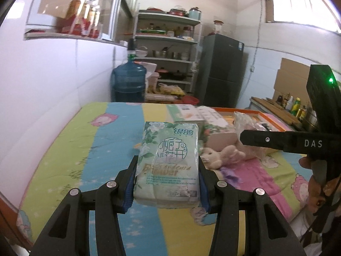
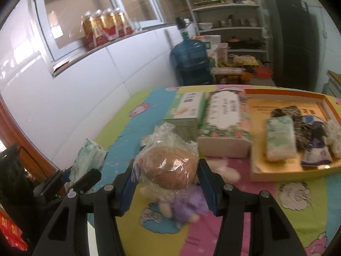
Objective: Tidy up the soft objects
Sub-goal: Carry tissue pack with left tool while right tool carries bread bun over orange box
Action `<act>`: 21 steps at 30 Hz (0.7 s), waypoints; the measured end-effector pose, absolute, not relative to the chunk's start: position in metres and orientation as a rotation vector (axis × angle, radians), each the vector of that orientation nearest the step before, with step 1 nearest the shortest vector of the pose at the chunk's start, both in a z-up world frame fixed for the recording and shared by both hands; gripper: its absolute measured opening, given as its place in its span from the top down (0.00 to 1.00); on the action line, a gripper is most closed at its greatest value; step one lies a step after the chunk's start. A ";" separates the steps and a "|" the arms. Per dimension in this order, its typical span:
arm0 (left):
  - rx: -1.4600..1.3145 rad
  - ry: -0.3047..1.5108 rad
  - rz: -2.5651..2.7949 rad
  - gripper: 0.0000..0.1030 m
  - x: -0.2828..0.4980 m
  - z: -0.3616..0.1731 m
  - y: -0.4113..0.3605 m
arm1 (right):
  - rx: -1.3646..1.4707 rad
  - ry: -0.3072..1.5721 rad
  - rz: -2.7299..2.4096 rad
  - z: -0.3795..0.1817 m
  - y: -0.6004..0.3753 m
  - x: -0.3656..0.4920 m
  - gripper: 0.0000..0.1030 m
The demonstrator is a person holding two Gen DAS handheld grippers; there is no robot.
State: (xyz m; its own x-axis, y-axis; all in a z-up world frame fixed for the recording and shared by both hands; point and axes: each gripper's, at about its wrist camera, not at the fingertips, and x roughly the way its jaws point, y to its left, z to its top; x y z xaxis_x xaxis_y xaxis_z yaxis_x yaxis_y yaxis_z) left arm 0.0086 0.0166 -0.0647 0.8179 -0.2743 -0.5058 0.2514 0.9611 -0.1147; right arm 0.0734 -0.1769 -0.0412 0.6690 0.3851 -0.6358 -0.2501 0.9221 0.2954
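Note:
My left gripper (image 1: 167,183) is shut on a green tissue pack (image 1: 168,162) and holds it above the striped cloth. My right gripper (image 2: 165,177) is shut on a bagged bread bun (image 2: 168,166), above a plush toy in a purple dress (image 2: 181,207). The toy also shows in the left wrist view (image 1: 221,155), right of the tissue pack. The right gripper's body (image 1: 298,143) reaches in from the right there. An orange tray (image 2: 253,170) at the right holds another tissue pack (image 2: 280,140) and several soft items.
A green box (image 2: 187,108) and a floral tissue box (image 2: 223,119) stand beside the tray. The colourful cloth (image 1: 64,160) covers the table, with a white wall on the left. A blue water jug (image 1: 129,81), shelves and a dark fridge stand beyond.

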 end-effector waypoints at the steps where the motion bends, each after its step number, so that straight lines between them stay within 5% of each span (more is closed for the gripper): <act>1: -0.039 0.546 -0.287 0.52 0.011 -0.065 0.012 | 0.197 0.754 0.350 -0.041 -0.184 0.071 0.46; 21: 0.013 0.576 -0.389 0.52 0.029 -0.052 -0.091 | 0.326 0.687 0.207 -0.049 -0.297 0.045 0.46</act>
State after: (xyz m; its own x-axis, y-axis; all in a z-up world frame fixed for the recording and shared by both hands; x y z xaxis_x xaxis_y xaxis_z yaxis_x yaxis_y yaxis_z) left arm 0.0294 -0.0914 -0.0517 0.7680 -0.3554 -0.5328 0.3623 0.9271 -0.0961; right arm 0.0450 -0.2972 -0.0494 0.7558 0.2924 -0.5859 -0.0799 0.9292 0.3607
